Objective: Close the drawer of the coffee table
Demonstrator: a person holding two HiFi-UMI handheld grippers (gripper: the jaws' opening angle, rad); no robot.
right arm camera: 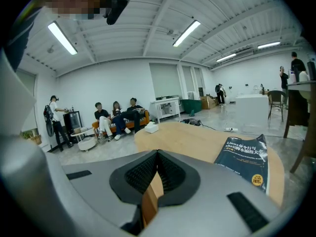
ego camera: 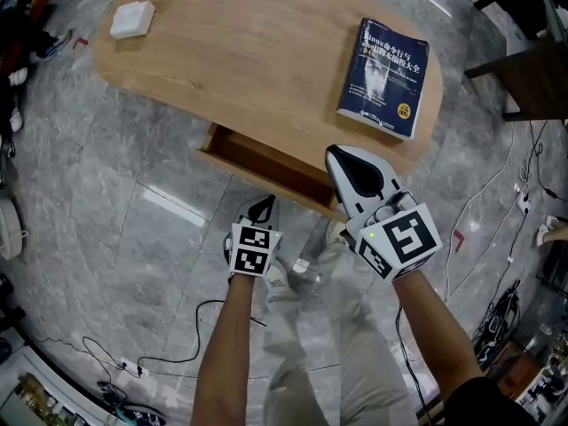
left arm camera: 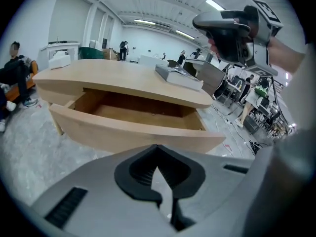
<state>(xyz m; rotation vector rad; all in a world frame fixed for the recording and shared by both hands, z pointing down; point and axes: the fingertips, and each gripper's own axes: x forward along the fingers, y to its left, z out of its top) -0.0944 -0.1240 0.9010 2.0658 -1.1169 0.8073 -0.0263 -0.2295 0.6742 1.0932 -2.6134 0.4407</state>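
Note:
The wooden coffee table [ego camera: 257, 51] has its drawer [ego camera: 266, 162] pulled out toward me, and the drawer's inside looks empty. In the left gripper view the drawer front [left arm camera: 133, 130] stretches just ahead of my left gripper [left arm camera: 158, 166], which is shut on nothing and not touching it. From the head view the left gripper [ego camera: 264, 204] hangs low in front of the drawer. My right gripper [ego camera: 335, 153] is held higher, over the drawer's right end near the table edge. It is shut and empty; in its own view the right gripper [right arm camera: 158, 171] looks across the tabletop [right arm camera: 197, 137].
A dark blue book [ego camera: 383, 78] lies on the table's right part and a white box [ego camera: 131, 19] on its far left. Cables [ego camera: 497, 229] trail over the grey floor. A dark chair [ego camera: 532, 69] stands at the right. People sit on a sofa [right arm camera: 116, 117] far off.

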